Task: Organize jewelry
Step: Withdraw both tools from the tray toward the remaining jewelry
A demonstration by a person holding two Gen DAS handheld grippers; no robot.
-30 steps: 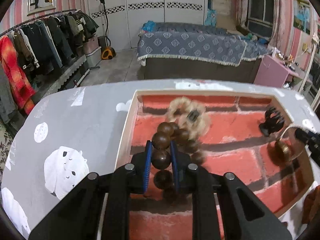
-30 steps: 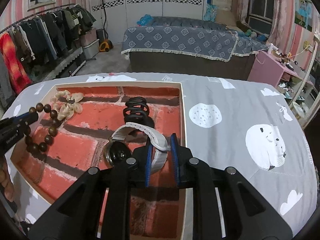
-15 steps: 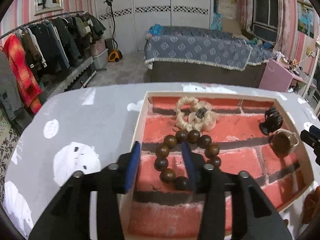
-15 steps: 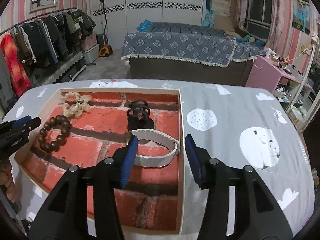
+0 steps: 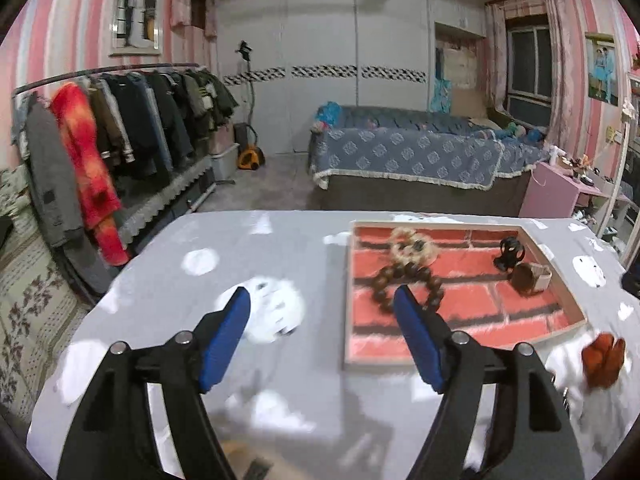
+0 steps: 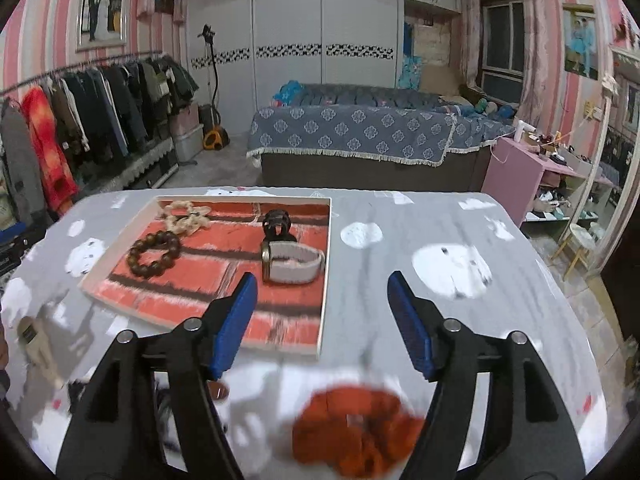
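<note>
The brick-patterned tray (image 5: 347, 300) (image 6: 329, 240) lies on the grey table. In it rest a dark wooden bead bracelet (image 5: 382, 286) (image 6: 154, 254), a cream hair tie (image 5: 412, 246) (image 6: 186, 218), a black claw clip (image 5: 510, 252) (image 6: 278, 224) and a watch with a pale band (image 5: 530, 276) (image 6: 292, 264). My left gripper (image 5: 320, 300) hovers back from the tray's near left corner, jaws opening, nothing between them. My right gripper (image 6: 322, 284) hangs over the tray's near right corner, jaws opening and empty. An orange scrunchie (image 6: 356, 428) (image 5: 604, 358) lies on the table under the right gripper.
A beige clip-like item (image 6: 34, 340) and a small brown object (image 6: 218, 390) lie on the table near its front edge. Beyond the table are a clothes rack (image 5: 120, 132), a bed (image 6: 352, 136) and a pink side table (image 6: 516, 172).
The left gripper let go of the bead bracelet and the right let go of the watch. Both pulled back and up from the tray, jaws spreading wide.
</note>
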